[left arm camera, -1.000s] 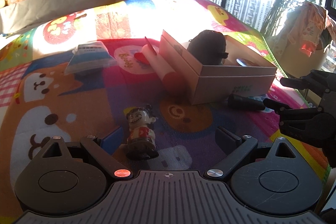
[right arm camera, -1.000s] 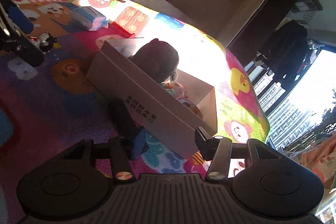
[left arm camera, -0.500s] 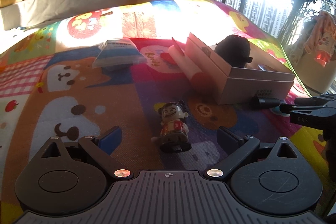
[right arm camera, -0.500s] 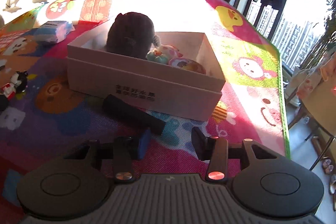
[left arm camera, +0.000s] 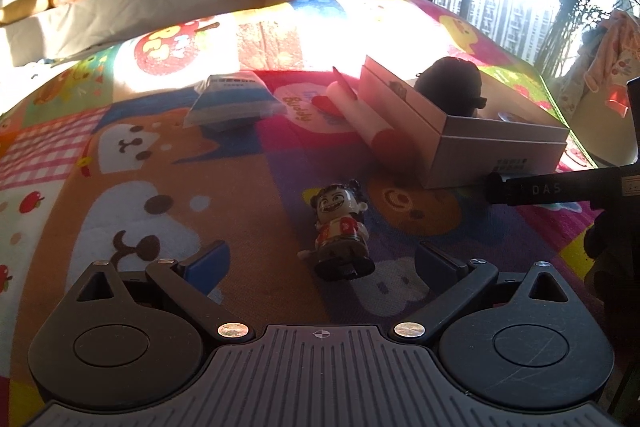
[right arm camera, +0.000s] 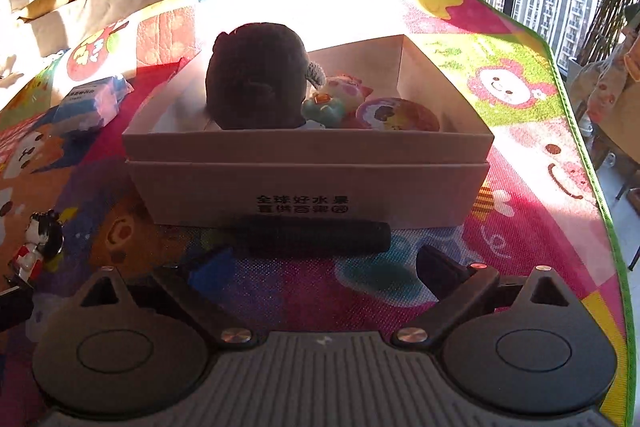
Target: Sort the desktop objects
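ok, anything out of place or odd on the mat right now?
Mostly tidy. The black cylinder lies on the mat against the front wall of the white box, not inside it. The figurine stands upright, and the tissue pack and red-tipped tube are also unsorted. No spills or damage.

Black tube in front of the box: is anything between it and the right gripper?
Nothing visible. The black tube lies on the mat against the box, just beyond the right gripper, whose jaws are opening, empty.
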